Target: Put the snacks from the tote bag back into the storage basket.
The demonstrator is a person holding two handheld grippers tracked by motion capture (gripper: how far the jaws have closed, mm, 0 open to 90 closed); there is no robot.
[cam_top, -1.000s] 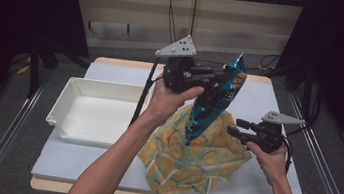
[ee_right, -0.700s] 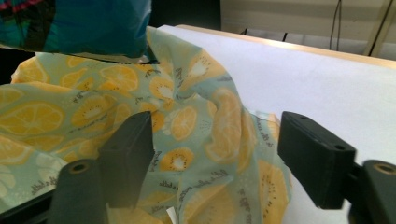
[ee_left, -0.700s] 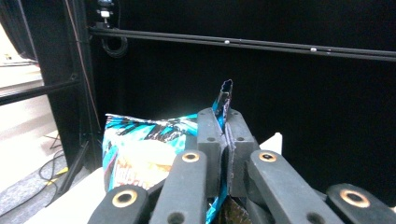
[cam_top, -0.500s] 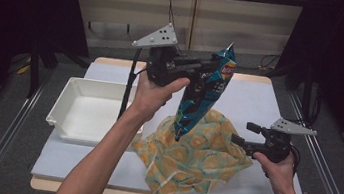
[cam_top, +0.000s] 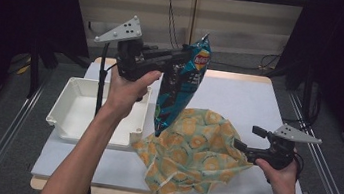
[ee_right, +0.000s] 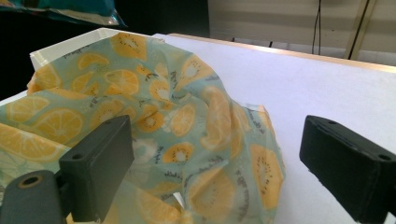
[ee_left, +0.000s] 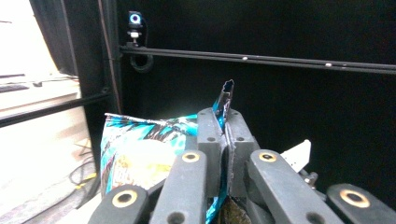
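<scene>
Since the earlier frame, the chip bag (cam_top: 180, 85) has risen clear of the fruit-print cloth bag (cam_top: 193, 152) and swung toward the white tray (cam_top: 80, 110) at the table's left edge. High view: left gripper (cam_top: 177, 60) holds it aloft. Left gripper view: jaws clenched on the bag's top seam (ee_left: 224, 121); a thin pinch, so slippage is possible. Right gripper view: right gripper (ee_right: 210, 163) released, jaws straddling the cloth, which could snag.

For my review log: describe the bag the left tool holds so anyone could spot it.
Above the white-covered table, right of the white tray, the left tool grips a teal chip bag by its top edge. It hangs over the orange-print cloth, the only glossy packet.
</scene>
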